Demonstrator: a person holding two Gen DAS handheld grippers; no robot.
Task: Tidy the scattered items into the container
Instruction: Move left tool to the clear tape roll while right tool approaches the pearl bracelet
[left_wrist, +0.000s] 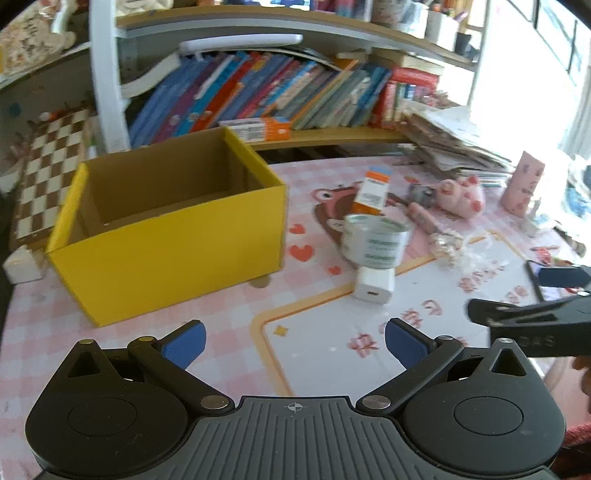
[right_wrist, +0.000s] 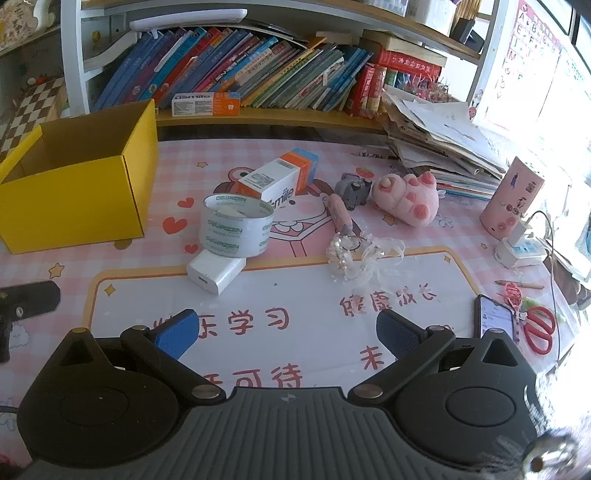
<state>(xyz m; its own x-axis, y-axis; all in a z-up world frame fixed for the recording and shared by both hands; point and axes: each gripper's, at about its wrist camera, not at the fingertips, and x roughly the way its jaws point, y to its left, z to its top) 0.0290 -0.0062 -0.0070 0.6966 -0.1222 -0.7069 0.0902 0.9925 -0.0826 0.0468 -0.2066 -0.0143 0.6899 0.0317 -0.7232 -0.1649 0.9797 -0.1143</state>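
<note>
The yellow box (right_wrist: 74, 177) sits at the left of the frame and looks bare inside, so I'd say nothing is tidied yet. Everything waits on the mat (right_wrist: 295, 314): tape roll (right_wrist: 236, 230) leaning on the white charger (right_wrist: 216, 271) at centre, toothpaste carton (right_wrist: 279, 177) behind, pink plush (right_wrist: 406, 197), grey toy (right_wrist: 352, 192) and beaded trinket (right_wrist: 347, 254) to the right. Left gripper (left_wrist: 293, 345) and right gripper (right_wrist: 288, 334) both hang spread wide, holding nothing.
</note>
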